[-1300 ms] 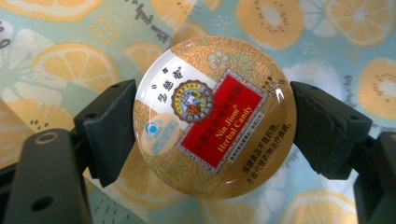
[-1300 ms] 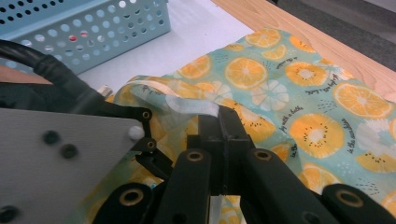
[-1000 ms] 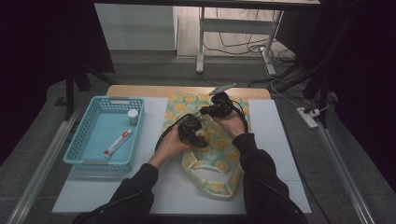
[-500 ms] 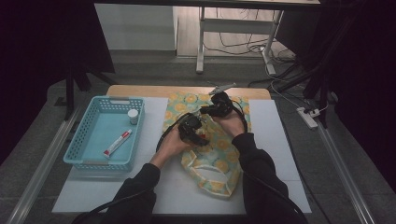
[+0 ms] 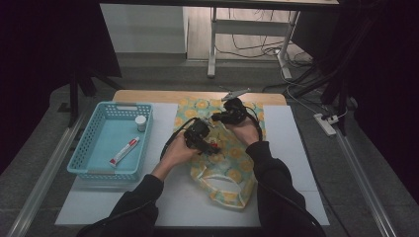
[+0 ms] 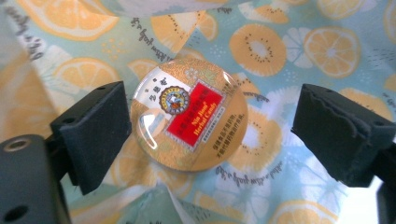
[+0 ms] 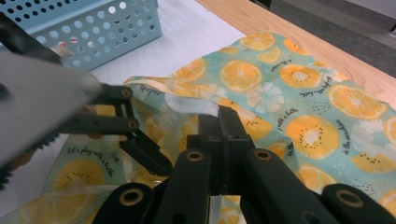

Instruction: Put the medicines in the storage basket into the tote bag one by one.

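step in hand – dropping candy tin (image 6: pixel 189 121) into citrus-print bag (image 5: pixel 232 190), centre of high view. left gripper (image 5: pixel 210 143) jaws just opening, released, tin lying between them on bag lining. right gripper (image 7: pixel 219 123) jaws clenched on bag rim, holding mouth open. next, likely – lift left gripper clear, keep rim held.

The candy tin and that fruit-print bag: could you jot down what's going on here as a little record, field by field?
Thing in hand: round candy tin with a red label, lying on the fabric inside the orange-slice print bag
Left gripper: jaws have just been opening; tin between the pads, a gap on each side
Right gripper: shut on the bag's edge, holding it up
Blue basket: holds a tube and a small white bottle
Surface: white table
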